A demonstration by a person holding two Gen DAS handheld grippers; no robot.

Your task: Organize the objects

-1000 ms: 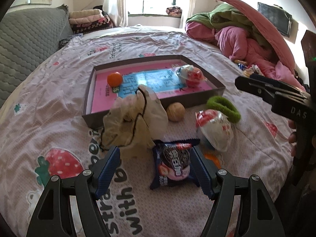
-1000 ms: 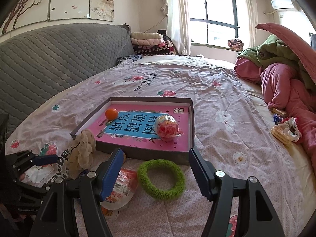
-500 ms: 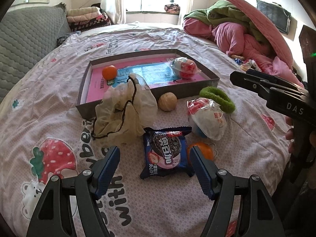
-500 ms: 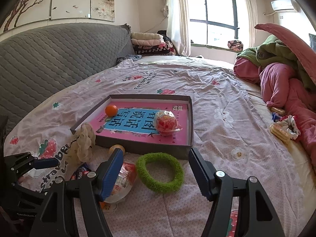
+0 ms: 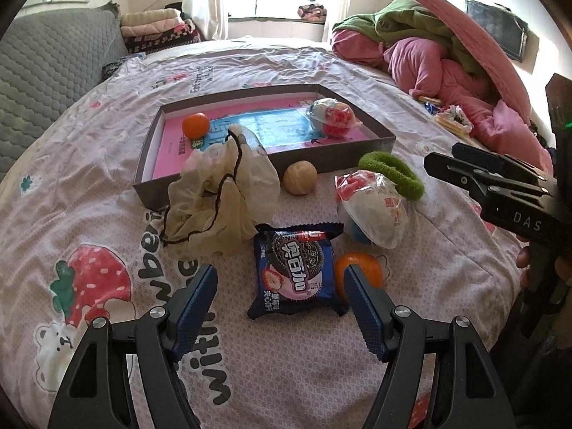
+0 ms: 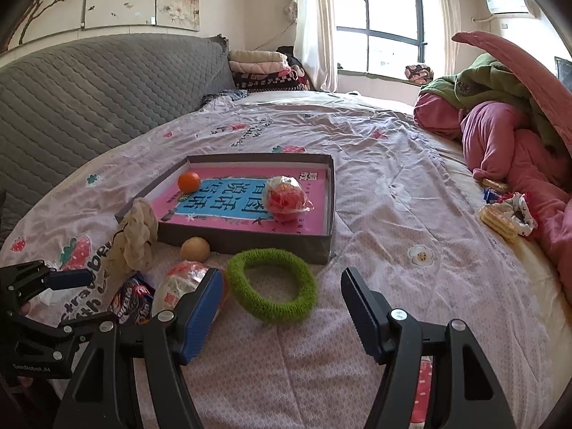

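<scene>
Backing away since a second ago, the left tool (image 5: 279, 307) hangs spread before the cookie packet (image 5: 296, 273). On the bed (image 6: 393, 186), the tray (image 6: 330, 193) holds an orange (image 6: 188, 181); the green ring (image 6: 272, 285) lies just outside it, ahead of the spread, empty right tool (image 6: 282, 312).

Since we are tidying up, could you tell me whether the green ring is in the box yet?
Out. The green ring lies on the bedsheet just outside the near wall of the box.
</scene>
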